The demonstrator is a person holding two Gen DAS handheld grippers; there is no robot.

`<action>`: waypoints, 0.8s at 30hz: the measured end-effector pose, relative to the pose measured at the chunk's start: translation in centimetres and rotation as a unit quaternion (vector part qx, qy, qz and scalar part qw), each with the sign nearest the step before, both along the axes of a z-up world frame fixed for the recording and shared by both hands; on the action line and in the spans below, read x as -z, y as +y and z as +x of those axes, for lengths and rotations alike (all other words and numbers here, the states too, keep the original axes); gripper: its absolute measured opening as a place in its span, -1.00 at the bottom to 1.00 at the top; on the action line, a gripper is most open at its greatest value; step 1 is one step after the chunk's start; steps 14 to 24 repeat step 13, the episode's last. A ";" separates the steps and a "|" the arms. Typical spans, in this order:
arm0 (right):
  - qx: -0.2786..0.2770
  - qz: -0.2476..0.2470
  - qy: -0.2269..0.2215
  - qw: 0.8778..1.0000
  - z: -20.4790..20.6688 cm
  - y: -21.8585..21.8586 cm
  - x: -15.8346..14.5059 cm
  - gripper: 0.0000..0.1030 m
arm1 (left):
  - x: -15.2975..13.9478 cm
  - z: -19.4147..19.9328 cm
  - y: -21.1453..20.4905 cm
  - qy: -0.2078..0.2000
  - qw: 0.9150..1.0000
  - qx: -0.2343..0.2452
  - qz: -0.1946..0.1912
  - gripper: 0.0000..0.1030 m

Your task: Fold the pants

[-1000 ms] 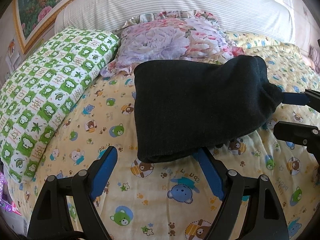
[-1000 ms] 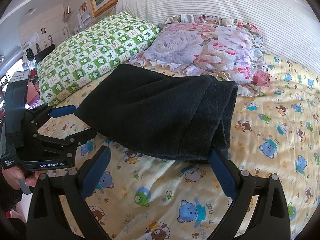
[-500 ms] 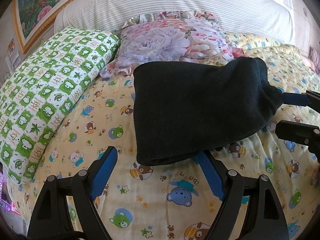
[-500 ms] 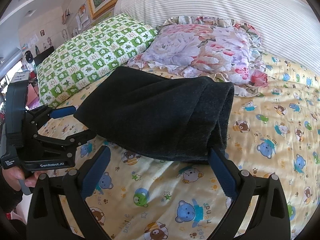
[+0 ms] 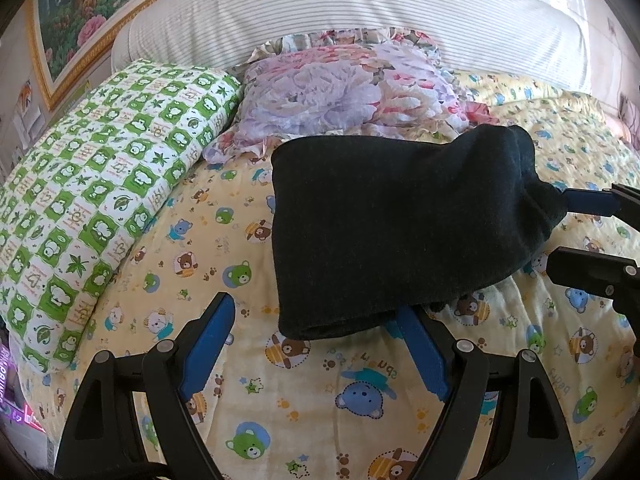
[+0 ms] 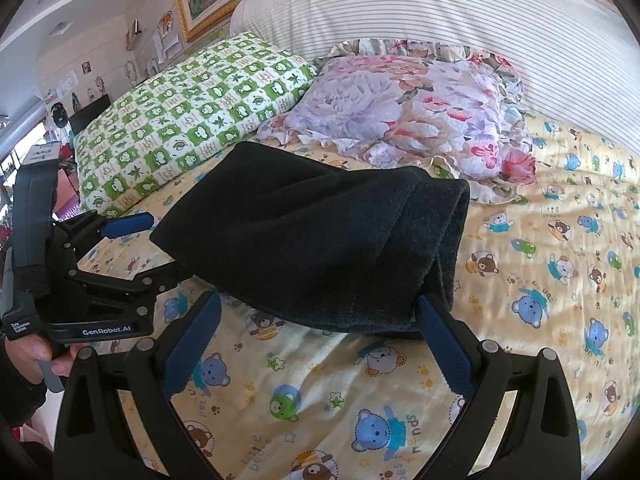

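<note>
Folded black knit pants (image 5: 384,232) on bear-print yellow bed sheet (image 5: 320,392); left tool (image 5: 316,344) and right tool (image 6: 316,336) spread wide, empty, fingertips at pants' near edge.

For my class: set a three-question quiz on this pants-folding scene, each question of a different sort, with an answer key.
1. True or false: the left gripper is clamped shut on the black pants.
2. Multiple choice: what lies directly behind the pants, nearer the headboard? A) a stack of books B) the floral pillow C) a laundry basket
3. Fill in: the pants lie on a yellow sheet printed with cartoon ____.

Key
1. False: both grippers stand open, the right gripper too, each at a near corner of the folded bundle.
2. B; the green checked pillow lies to its left.
3. bears
</note>
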State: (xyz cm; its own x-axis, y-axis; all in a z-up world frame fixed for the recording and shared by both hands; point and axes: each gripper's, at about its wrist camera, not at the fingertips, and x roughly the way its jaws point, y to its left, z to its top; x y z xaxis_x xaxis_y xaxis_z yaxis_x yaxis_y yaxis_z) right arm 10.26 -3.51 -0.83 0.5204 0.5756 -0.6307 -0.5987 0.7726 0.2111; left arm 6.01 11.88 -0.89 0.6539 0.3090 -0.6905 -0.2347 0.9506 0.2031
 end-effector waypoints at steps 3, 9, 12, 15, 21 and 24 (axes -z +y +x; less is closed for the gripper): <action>0.000 0.002 0.000 1.000 0.0 0.0 0.0 0.90 | -0.2 -0.1 -0.1 0.001 1.000 -0.001 0.005 0.62; 0.005 0.017 0.014 1.000 0.1 -0.2 0.1 0.90 | -0.4 0.1 -0.5 0.009 1.000 -0.012 0.015 0.62; 0.009 0.021 0.026 0.999 0.1 -0.2 0.3 0.90 | -0.4 0.5 -0.8 0.015 1.000 -0.014 0.015 0.62; 0.010 0.016 0.027 0.999 0.1 -0.2 0.3 0.90 | -0.5 0.6 -1.1 0.016 1.000 -0.014 0.016 0.62; 0.010 0.016 0.027 0.999 0.1 -0.2 0.3 0.90 | -0.5 0.6 -1.1 0.016 1.000 -0.014 0.016 0.62; 0.010 0.016 0.027 0.999 0.1 -0.2 0.3 0.90 | -0.5 0.6 -1.1 0.016 1.000 -0.014 0.016 0.62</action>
